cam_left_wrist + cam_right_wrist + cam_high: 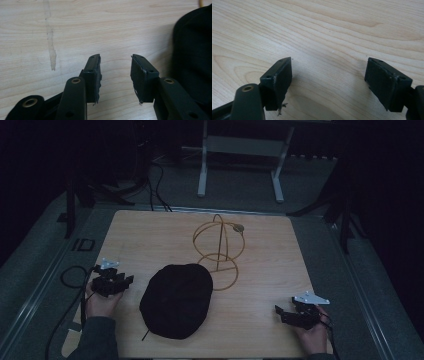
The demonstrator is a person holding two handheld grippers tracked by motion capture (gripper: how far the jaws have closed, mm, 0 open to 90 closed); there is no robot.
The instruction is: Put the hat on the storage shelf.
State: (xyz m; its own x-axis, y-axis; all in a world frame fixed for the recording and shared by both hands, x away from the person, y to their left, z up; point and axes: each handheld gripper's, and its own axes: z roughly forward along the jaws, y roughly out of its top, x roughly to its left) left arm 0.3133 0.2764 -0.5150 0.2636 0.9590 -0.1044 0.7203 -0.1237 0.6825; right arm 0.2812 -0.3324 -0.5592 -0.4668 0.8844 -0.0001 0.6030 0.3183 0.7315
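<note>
A black cap lies flat on the wooden table, near its front middle. Behind it stands a gold wire hat stand with a round base ring. My left gripper rests low at the table's left, a short way left of the cap, jaws apart with nothing between them. In the left gripper view the cap shows dark at the right edge, beside the left gripper. My right gripper sits at the front right, open over bare wood; in the right gripper view the right gripper stands wide.
A pale tape mark runs down the wood ahead of the left jaws. A cable loops off the table's left edge. A white frame's legs stand on the floor beyond the far edge.
</note>
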